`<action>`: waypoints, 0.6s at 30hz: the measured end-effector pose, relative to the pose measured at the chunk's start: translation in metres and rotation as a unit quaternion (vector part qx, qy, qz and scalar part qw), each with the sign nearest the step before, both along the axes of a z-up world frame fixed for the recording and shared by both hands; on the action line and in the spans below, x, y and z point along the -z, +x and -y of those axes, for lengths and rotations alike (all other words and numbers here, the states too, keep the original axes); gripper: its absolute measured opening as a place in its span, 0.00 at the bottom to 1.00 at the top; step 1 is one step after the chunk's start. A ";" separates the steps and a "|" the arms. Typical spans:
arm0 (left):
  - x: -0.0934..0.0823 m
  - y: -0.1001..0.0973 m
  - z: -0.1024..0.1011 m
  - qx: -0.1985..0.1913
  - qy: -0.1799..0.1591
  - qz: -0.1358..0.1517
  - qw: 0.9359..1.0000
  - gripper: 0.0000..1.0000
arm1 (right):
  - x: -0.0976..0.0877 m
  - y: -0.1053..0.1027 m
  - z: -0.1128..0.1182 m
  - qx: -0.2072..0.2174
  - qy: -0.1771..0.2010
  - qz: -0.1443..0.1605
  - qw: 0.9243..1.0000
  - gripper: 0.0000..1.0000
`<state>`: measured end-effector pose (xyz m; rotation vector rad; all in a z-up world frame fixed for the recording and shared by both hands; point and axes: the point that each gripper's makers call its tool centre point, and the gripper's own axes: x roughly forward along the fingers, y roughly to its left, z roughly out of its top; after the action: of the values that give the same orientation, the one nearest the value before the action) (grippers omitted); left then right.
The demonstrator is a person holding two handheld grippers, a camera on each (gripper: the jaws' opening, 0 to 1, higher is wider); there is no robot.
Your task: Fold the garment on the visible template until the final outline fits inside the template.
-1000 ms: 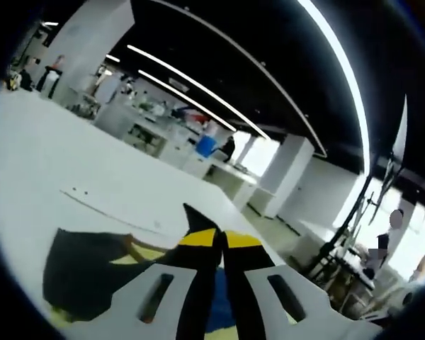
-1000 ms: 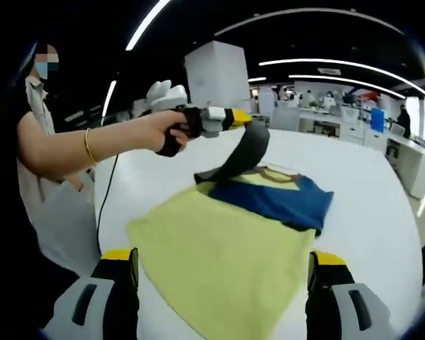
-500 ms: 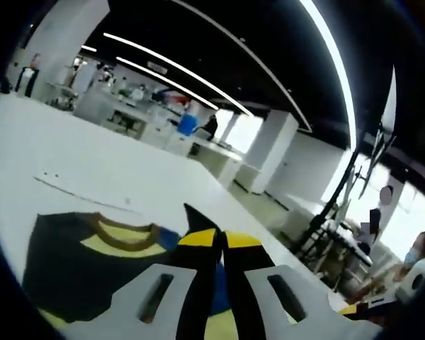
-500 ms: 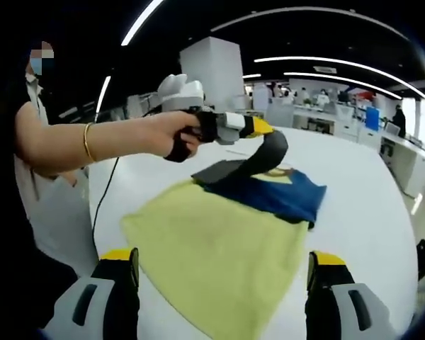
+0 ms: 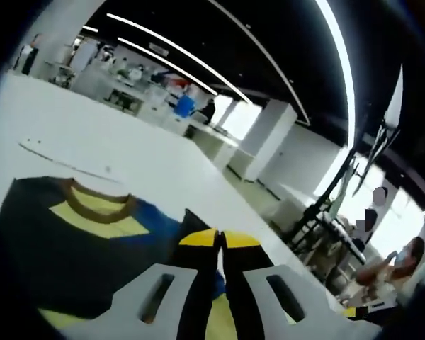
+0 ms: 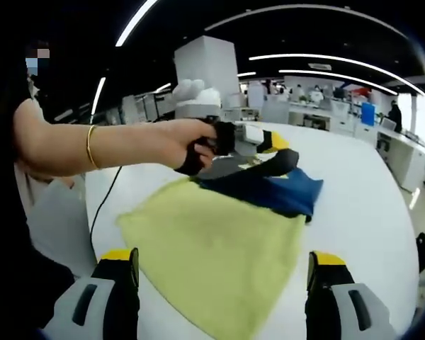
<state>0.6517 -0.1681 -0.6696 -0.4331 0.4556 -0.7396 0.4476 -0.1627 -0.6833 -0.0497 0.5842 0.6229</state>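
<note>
A yellow-green garment (image 6: 212, 241) with a navy upper part (image 6: 287, 190) lies flat on the white table (image 6: 368, 205). In the right gripper view, a person's hand holds my left gripper (image 6: 275, 142) low over the navy part, shut on a dark sleeve (image 6: 280, 161) that droops onto the cloth. The left gripper view shows the same gripper (image 5: 219, 239) with jaws together, a dark fabric tip (image 5: 193, 218) pinched between them, above the navy chest and brown collar (image 5: 92, 200). My right gripper (image 6: 223, 273) stands open at the garment's near hem, touching nothing.
A faint thin line (image 5: 60, 159) runs across the table beyond the collar. A person (image 6: 35, 134) stands at the table's left side, arm reaching over it, with a cable (image 6: 103, 205) hanging near the edge. Desks and pillars stand far behind.
My left gripper has come down and across with the dark sleeve, from raised above the garment to low over the navy part. The right gripper has stayed open in place.
</note>
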 end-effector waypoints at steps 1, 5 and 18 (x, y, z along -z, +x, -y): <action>0.007 -0.003 0.004 0.008 0.005 -0.004 1.000 0.00 | 0.001 0.000 0.001 0.001 0.000 -0.002 1.000 0.98; 0.029 -0.017 0.017 0.037 0.003 -0.048 0.998 0.00 | 0.007 -0.002 0.006 0.002 -0.008 -0.010 1.000 0.98; 0.015 -0.052 0.036 0.125 0.005 0.010 0.992 0.29 | 0.018 -0.014 0.004 -0.019 -0.007 -0.036 0.999 0.99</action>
<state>0.5998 -0.2038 -0.6843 -0.3627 0.4990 -0.9830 0.4339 -0.1669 -0.7011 -0.0515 0.6582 0.6601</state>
